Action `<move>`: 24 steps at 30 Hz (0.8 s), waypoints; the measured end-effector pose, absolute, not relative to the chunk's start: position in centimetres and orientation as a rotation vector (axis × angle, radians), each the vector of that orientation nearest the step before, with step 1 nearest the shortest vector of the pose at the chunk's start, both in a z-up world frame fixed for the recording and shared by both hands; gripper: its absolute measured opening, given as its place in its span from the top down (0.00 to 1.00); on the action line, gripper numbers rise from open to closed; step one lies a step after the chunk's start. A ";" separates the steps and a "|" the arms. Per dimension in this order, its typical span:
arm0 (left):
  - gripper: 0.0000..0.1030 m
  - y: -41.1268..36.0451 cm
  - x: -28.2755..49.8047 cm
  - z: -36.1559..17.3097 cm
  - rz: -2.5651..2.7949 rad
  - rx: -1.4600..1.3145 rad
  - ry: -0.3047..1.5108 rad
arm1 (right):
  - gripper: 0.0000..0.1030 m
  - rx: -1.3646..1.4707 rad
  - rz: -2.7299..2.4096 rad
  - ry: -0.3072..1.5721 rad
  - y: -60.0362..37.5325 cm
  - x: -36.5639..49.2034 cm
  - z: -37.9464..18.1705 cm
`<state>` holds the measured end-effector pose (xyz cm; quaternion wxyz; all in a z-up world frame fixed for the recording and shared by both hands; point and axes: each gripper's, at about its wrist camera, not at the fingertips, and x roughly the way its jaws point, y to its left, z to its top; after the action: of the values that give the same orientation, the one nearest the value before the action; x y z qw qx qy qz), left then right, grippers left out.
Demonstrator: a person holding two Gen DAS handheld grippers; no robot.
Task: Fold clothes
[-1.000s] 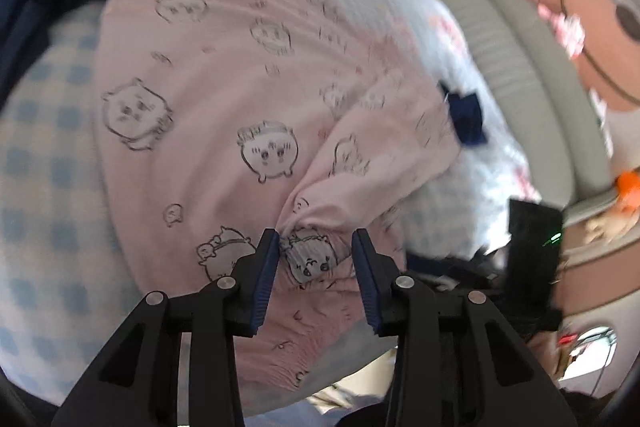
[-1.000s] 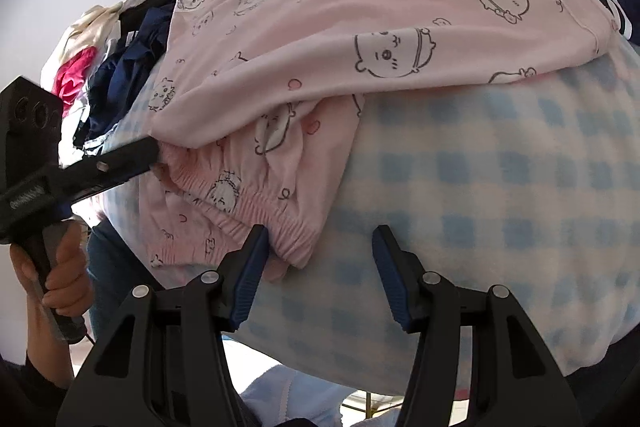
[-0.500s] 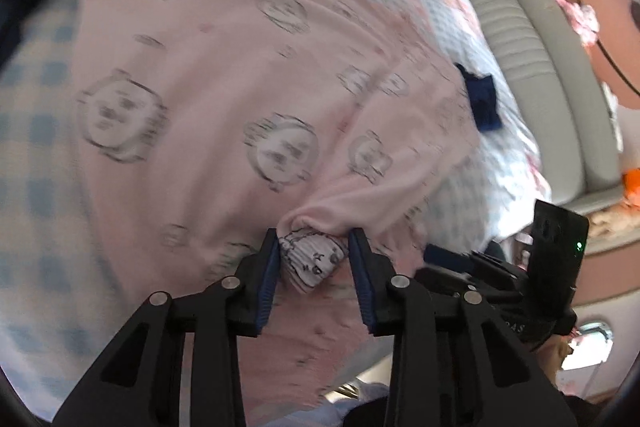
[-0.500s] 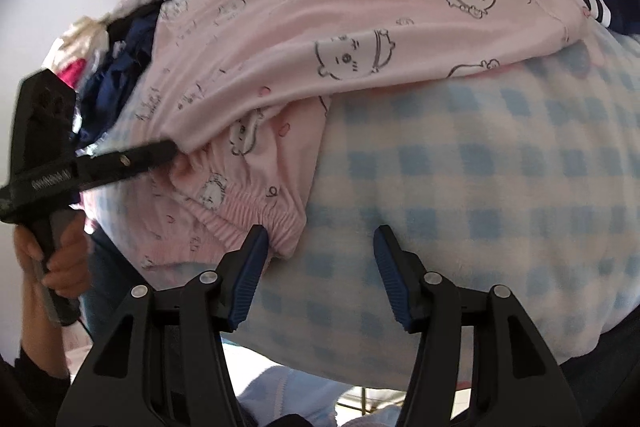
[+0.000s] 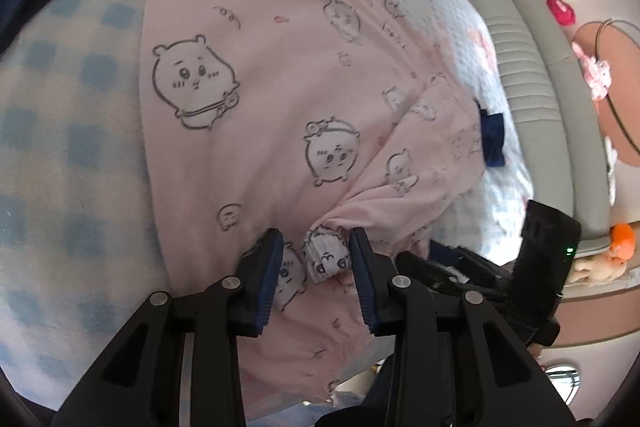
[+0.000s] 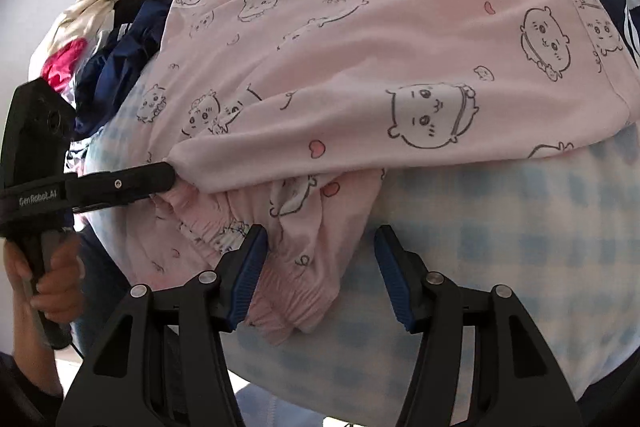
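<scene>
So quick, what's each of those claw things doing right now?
Left gripper: open, a bunched fold of the pink pajamas sits loose between its fingers.
Right gripper: open, holding nothing.

"GenRobot.AI" on the left gripper (image 6: 170,175)

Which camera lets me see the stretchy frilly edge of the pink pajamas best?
The right wrist view. The gathered waistband lies just in front of the open right gripper, its ruffles clear. The left wrist view shows only a bunched fold of the pink pajamas between the left gripper fingers.
</scene>
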<state>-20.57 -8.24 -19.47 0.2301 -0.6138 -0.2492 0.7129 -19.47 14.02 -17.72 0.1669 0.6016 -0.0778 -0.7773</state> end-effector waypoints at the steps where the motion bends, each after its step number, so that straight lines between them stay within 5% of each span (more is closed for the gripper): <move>1: 0.72 -8.0 -20.7 -19.3 1.963 -1.690 -0.662 | 0.44 1.715 -2.221 -0.223 14.5 -19.1 -17.8; 10: 0.74 -5.7 -22.2 -18.1 1.974 -1.694 -0.449 | 0.43 1.684 -2.237 -0.400 17.5 -17.9 -17.7; 13: 0.88 -4.7 -22.2 -17.5 1.995 -1.670 -0.390 | 0.43 1.692 -2.244 -0.353 16.8 -18.0 -17.6; 24: 0.92 -8.4 -16.6 -11.1 2.166 -1.415 -0.540 | 0.42 1.655 -2.226 -0.388 16.5 -17.3 -17.0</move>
<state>-16.59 -8.37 -11.08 0.2465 -0.5189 -0.1981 0.7942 -17.26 16.55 -16.96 0.1695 0.5822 -0.1366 -0.7833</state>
